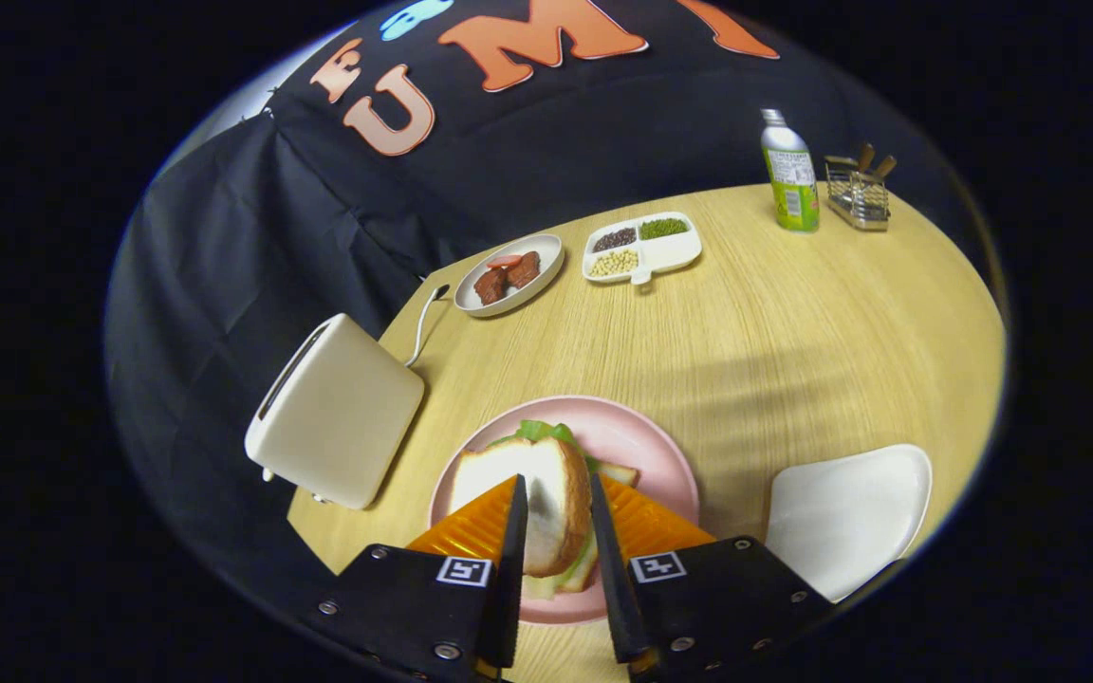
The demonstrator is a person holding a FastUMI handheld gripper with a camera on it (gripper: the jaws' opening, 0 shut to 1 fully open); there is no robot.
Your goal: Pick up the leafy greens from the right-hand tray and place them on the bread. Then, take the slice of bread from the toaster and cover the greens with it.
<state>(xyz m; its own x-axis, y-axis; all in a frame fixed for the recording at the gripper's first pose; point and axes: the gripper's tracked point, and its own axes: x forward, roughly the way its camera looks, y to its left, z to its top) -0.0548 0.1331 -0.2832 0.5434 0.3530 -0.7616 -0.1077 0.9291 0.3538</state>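
Your gripper (554,493) has its fingers narrowly apart, flanking the top bread slice (546,498) that lies over the leafy greens (546,432) on the pink plate (641,446); toaster (338,417) at nine o'clock.

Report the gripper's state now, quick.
Gripper: jaws closed on the top bread slice, held over the greens on the pink plate.

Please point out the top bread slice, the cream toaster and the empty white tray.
Top bread slice (546,493): gripper view, its white crumb face.
Cream toaster (342,417): gripper view, its broad side.
Empty white tray (850,517): gripper view, its bare middle.
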